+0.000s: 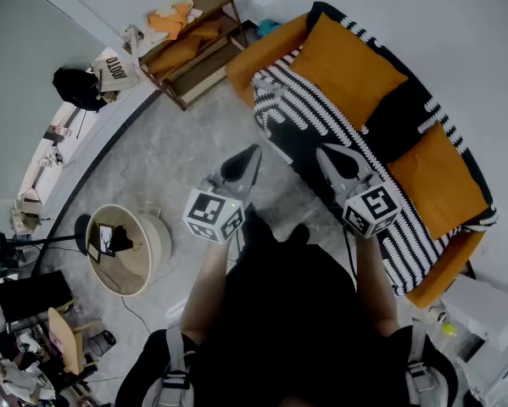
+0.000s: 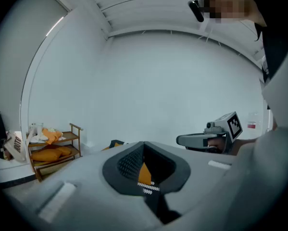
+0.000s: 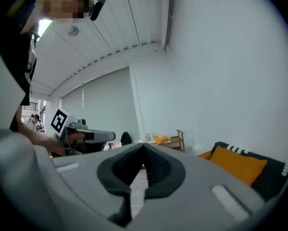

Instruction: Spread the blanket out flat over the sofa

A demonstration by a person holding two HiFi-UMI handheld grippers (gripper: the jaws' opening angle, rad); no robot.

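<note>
A black blanket with white stripes point(image 1: 309, 121) lies along the seat and back of the orange sofa point(image 1: 266, 51), and two orange cushions point(image 1: 347, 64) rest on it. My left gripper point(image 1: 252, 153) hovers over the floor just in front of the sofa, shut and empty. My right gripper point(image 1: 326, 153) hangs above the blanket's front edge, also shut with nothing in it. In the left gripper view the jaws point(image 2: 144, 146) meet, and a sliver of orange sofa shows behind them. In the right gripper view the jaws point(image 3: 144, 151) meet, with a cushion point(image 3: 237, 165) at the right.
A wooden shelf rack point(image 1: 194, 36) with orange cushions stands left of the sofa. A round tub-like table point(image 1: 133, 248) sits on the floor at the left. Clutter and a chair point(image 1: 63, 342) fill the lower left. A white box point(image 1: 482, 308) stands by the sofa's near end.
</note>
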